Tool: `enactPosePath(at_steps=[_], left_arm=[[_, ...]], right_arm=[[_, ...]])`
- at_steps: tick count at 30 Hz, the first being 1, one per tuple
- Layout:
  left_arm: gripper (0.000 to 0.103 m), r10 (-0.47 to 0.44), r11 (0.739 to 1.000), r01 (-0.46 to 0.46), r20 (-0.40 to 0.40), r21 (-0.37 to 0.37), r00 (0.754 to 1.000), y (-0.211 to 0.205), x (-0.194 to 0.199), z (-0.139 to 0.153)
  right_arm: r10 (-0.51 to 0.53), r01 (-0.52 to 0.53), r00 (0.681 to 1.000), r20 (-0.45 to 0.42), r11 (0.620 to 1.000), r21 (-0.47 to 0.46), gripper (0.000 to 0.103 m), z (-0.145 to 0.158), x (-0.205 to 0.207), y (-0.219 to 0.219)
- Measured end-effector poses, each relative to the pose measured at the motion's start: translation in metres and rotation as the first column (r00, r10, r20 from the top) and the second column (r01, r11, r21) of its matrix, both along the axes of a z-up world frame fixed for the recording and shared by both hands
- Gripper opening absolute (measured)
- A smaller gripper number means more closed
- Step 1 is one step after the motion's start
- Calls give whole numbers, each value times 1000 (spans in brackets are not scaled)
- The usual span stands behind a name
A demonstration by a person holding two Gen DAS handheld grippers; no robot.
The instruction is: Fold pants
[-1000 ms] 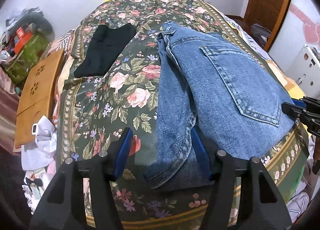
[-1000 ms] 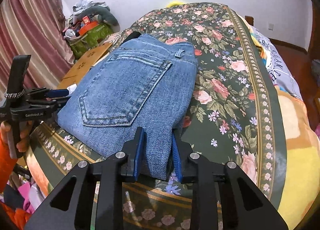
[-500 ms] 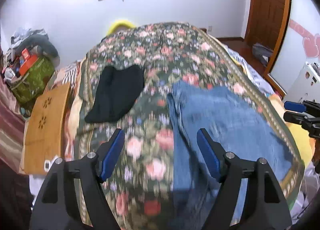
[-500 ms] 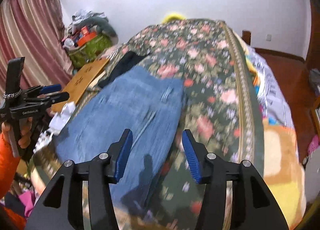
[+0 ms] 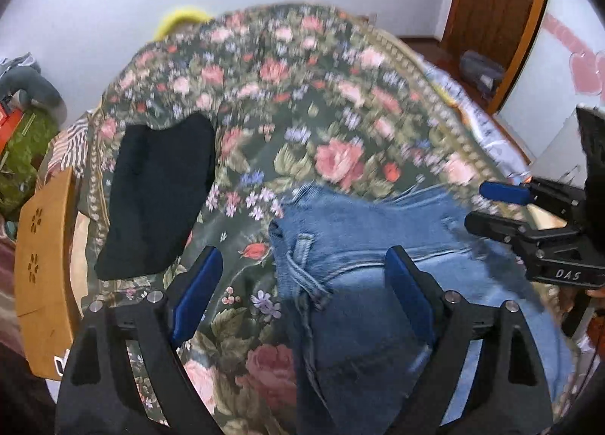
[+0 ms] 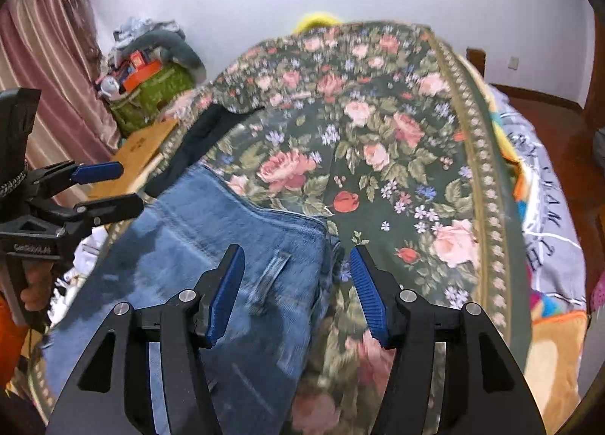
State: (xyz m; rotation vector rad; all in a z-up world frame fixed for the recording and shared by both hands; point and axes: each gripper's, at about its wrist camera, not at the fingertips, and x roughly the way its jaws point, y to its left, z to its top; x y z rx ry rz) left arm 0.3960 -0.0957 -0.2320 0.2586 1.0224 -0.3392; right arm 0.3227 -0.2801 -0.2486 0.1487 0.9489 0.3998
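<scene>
Lying on the floral bedspread (image 5: pixel 340 102), folded jeans (image 5: pixel 378 246) under and ahead of both pairs of jaws, waistband at the far end, long axis running back toward the holder. Left gripper (image 5: pixel 302 295) spread wide, gripping nothing, jeans toward its right finger. Right gripper (image 6: pixel 297 291) equally wide and empty, jeans toward its left finger. Both about equally near, judging by the views.
</scene>
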Motion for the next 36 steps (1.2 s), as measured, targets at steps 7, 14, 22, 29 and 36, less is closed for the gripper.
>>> enactPosePath(at_steps=[7, 14, 22, 29, 36], left_arm=[[89, 56, 995, -56, 7, 78, 998, 10, 4, -33], [89, 65, 997, -65, 2, 46, 998, 15, 5, -32], [86, 68, 998, -67, 94, -9, 993, 24, -23, 29], [100, 76, 996, -69, 116, -64, 990, 35, -57, 62], [102, 50, 997, -50, -11, -54, 999, 33, -80, 34]], right_arm=[[87, -89, 995, -53, 996, -29, 30, -30, 12, 13], [96, -98, 995, -36, 991, -86, 30, -28, 3, 19], [50, -46, 998, 34, 994, -104, 48, 18, -14, 9], [44, -27, 987, 157, 993, -114, 77, 67, -56, 6], [65, -55, 990, 125, 995, -81, 82, 62, -90, 6]])
